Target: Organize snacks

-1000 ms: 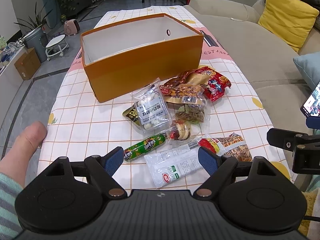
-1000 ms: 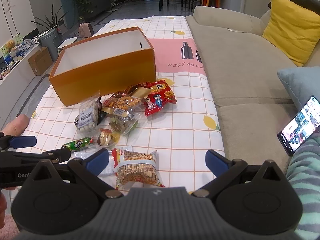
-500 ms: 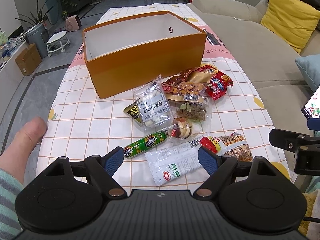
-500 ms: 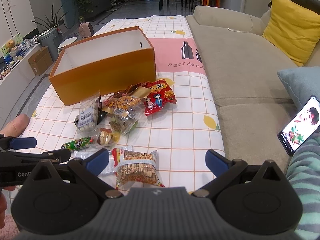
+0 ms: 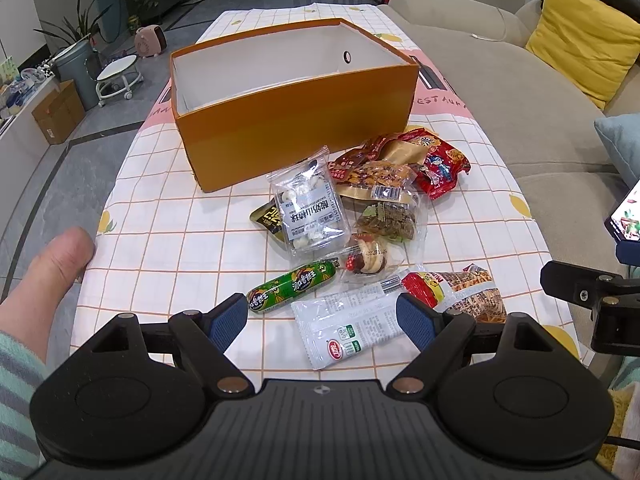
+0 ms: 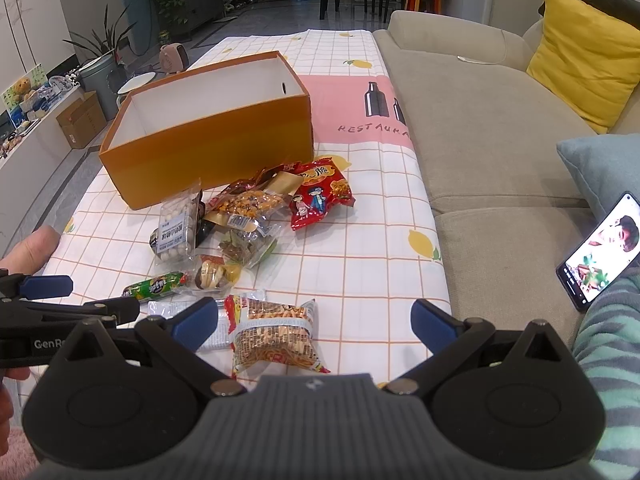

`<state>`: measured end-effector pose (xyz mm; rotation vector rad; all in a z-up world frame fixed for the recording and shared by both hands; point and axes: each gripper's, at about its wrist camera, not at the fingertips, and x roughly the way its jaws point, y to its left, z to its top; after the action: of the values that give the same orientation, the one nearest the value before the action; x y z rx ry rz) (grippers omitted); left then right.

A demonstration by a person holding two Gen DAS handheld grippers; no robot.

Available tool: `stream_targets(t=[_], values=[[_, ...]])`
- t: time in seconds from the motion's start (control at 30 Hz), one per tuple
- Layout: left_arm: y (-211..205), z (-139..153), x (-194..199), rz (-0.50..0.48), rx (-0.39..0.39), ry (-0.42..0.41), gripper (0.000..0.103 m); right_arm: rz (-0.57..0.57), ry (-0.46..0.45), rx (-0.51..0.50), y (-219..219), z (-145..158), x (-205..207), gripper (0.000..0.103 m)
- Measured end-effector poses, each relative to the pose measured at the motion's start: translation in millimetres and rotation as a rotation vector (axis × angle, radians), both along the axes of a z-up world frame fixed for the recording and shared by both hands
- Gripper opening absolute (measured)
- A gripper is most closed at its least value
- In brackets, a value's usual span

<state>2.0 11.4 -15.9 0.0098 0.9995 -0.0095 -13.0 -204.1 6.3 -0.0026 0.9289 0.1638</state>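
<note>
An orange box point(image 5: 296, 136) stands open on the table point(image 5: 160, 248), which is covered with a checked cloth; its white inside holds nothing that can be seen. All the snacks lie on the cloth in a loose heap just in front of the box. Closest to the box's front wall are a clear bag of white round candies point(image 5: 308, 208) and a cluster of brown and red packets, with a red crisp packet point(image 5: 440, 164) at the box's right front corner. A dark small packet point(image 5: 268, 218) peeks out from under the candy bag. Further out from the box lie a clear pack of dark dried pieces point(image 5: 386, 222), a small wrapped pastry point(image 5: 370, 260), a green sausage stick point(image 5: 292, 286), a white sachet point(image 5: 352, 326) and a noodle-snack packet point(image 5: 460, 292).

The left claw point(image 5: 322, 320) hovers over the near edge of the table, farthest from the box, its jaws spread wide and holding nothing; the white sachet lies between its blue fingertips point(image 5: 226, 320). The right claw point(image 6: 316, 324) is also spread wide and holds nothing, with the noodle-snack packet just ahead of it, nearer its left finger. A thumb point(image 5: 60, 256) rests at the table's left edge, left of the box. A beige sofa point(image 6: 480, 140) runs along the right of the table, and a phone point(image 6: 600, 252) with a lit screen lies on it.
</note>
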Motion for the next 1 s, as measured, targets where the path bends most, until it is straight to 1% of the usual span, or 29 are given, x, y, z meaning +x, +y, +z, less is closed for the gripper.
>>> stream_targets(t=[1.0], values=[[4.5,-2.9,0.4,0.018,-0.026,0.024,0.098,0.002,0.012,0.003,0.1,-1.3,-0.2,0.099]])
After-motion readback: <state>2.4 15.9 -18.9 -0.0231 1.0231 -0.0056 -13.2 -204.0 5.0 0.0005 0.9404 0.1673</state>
